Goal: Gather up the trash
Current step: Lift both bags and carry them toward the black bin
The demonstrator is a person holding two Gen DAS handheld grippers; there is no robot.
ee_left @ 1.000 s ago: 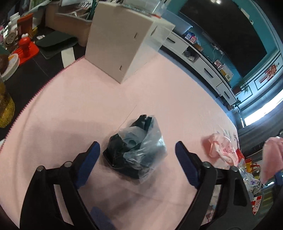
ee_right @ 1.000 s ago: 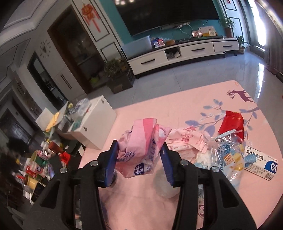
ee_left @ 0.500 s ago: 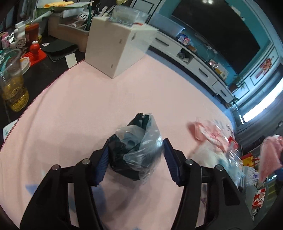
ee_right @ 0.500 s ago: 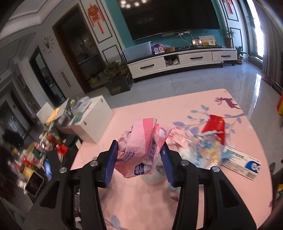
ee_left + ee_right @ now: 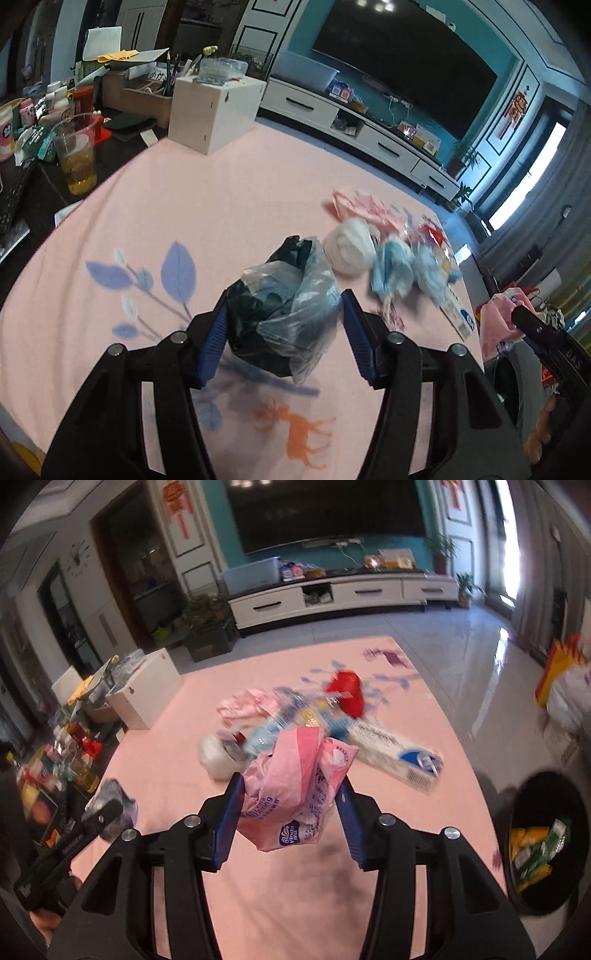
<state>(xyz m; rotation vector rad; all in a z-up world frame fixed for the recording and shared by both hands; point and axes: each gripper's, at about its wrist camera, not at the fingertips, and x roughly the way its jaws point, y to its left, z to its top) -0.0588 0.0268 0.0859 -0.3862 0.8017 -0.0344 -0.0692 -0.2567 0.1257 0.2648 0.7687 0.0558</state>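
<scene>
My left gripper (image 5: 282,325) is clamped on a crumpled dark plastic bag (image 5: 284,306), its blue pads pressed against the bag's two sides, and the bundle hangs above the pink tablecloth (image 5: 207,206). My right gripper (image 5: 288,808) is closed tight on a scrunched pink wrapper (image 5: 295,786) with blue print, also held up off the cloth.

Farther out on the table lies the rest of the trash: a white wad (image 5: 351,247) just beyond the dark bag, light blue packets (image 5: 393,271) to its right, a pink wrapper (image 5: 364,208) behind it, a red packet (image 5: 347,694) at the far side, and a white and blue carton (image 5: 399,757) lying flat near the right edge. The pieces are blurred, so I cannot tell which of them touch.

A white box (image 5: 214,110) stands at the far left corner of the cloth, and a clear cup of yellow liquid (image 5: 77,155) stands on the dark surface to the left. Below the table's right edge sits a black bin (image 5: 546,853) with yellow and green wrappers inside. In the right view my left gripper (image 5: 110,808) shows at the near left with its bag; in the left view my right one (image 5: 517,314) shows at the right edge with its pink wrapper.
</scene>
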